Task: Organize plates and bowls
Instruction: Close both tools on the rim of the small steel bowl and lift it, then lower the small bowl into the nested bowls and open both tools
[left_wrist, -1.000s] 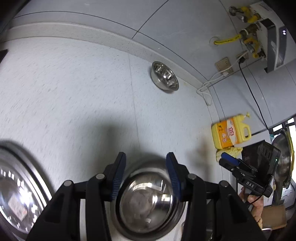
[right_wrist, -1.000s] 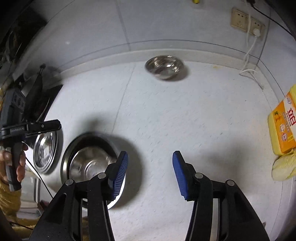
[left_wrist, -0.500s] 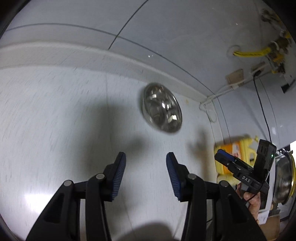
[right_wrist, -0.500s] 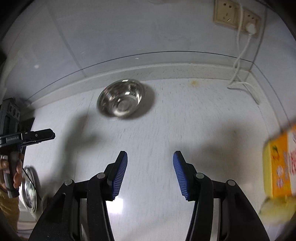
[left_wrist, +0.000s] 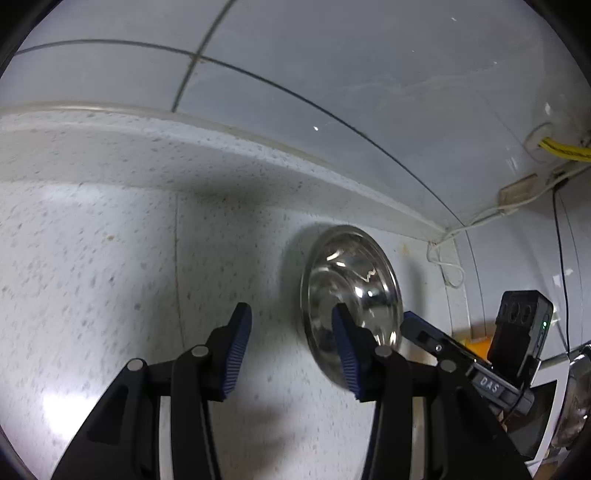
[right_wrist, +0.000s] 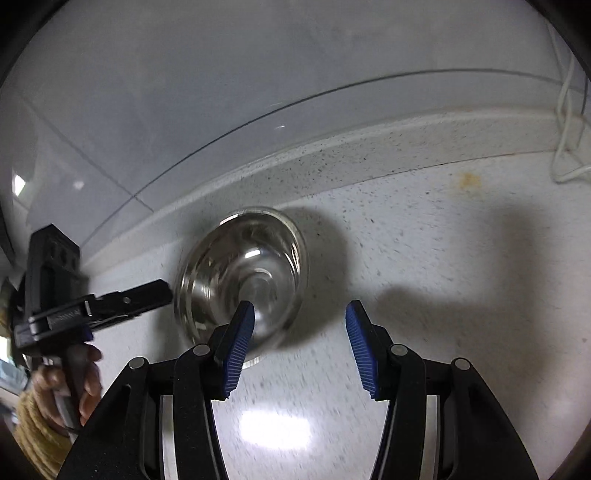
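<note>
On the left of the left wrist view, the speckled white stone countertop (left_wrist: 92, 258) is seen bare, backed by a raised ledge and the pale grey tiled wall (left_wrist: 332, 74). The left gripper (left_wrist: 291, 349) is held with its two blue-padded fingers spread apart and nothing between them. Just to its right, one round shiny steel bowl (left_wrist: 351, 291) is seen resting on the countertop near the ledge, its near rim partly covered by the gripper's right fingertip (contact cannot be judged). Further right, the right gripper (left_wrist: 424, 334) is seen from the side, its tip just beside the bowl, and one white cable (left_wrist: 480, 218) is seen trailing along the wall corner.

In the right wrist view, the left gripper (right_wrist: 147, 295) is seen at the left, carried by a hand (right_wrist: 70, 387) in a mustard knitted sleeve. The same single bowl (right_wrist: 240, 273) is seen next. The right gripper (right_wrist: 300, 347) is held wide open and empty, its left pad overlapping the bowl's near side; bare countertop (right_wrist: 461, 332) is seen to the right.
</note>
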